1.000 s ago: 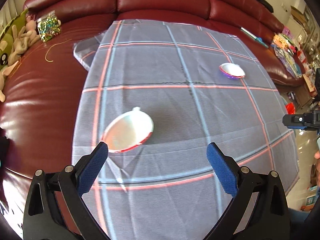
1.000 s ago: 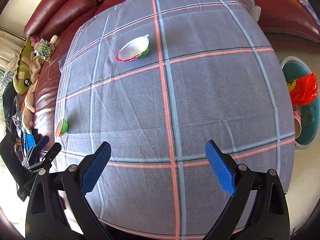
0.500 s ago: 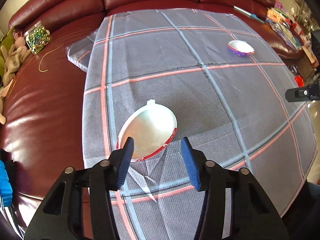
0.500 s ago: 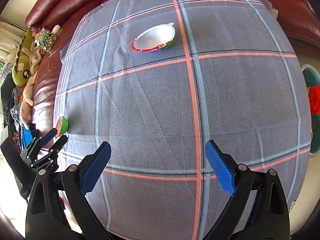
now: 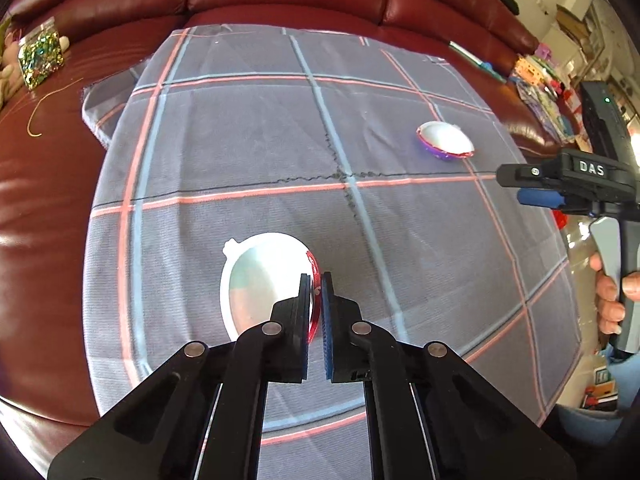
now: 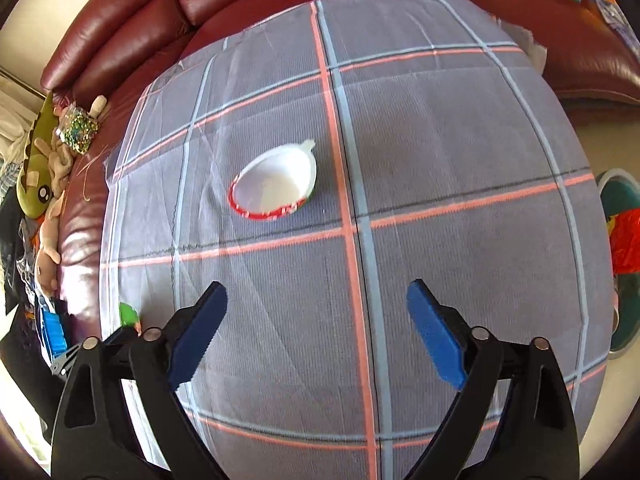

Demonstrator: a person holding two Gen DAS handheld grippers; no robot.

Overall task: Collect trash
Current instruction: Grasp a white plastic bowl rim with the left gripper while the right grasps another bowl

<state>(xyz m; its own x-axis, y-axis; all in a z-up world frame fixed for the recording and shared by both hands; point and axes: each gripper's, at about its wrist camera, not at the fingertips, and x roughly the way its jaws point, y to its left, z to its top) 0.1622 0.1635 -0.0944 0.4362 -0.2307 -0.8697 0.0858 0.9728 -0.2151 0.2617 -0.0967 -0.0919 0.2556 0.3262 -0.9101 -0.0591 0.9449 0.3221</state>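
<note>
My left gripper (image 5: 315, 308) is pinched tight on the red rim of the near cup (image 5: 264, 280), a white-lined foil cup lying tilted on the checked cloth (image 5: 280, 152); my jaws have just been closing, with that rim caught between the pads. My own fingers (image 5: 296, 320) hide the cup's near edge, so I cannot tell how deep the grip goes.

The far cup (image 5: 444, 140), purple outside from this side, lies well apart toward the cloth's right edge. In my right view it (image 6: 276, 188) shows a red rim and a green flank. My right gripper (image 6: 316, 320) hangs over bare cloth short of it, jaws spread and just closing a little, nothing between them. Both grippers tip steeply down.

Only the left view shows the person's right hand (image 5: 612, 296) on the handle. Only the right view shows a bin (image 6: 618, 264) cut off at the frame edge, red plastic inside, and a green sliver low on the left, probably the near cup, with my left gripper mostly hidden behind my own finger.
</note>
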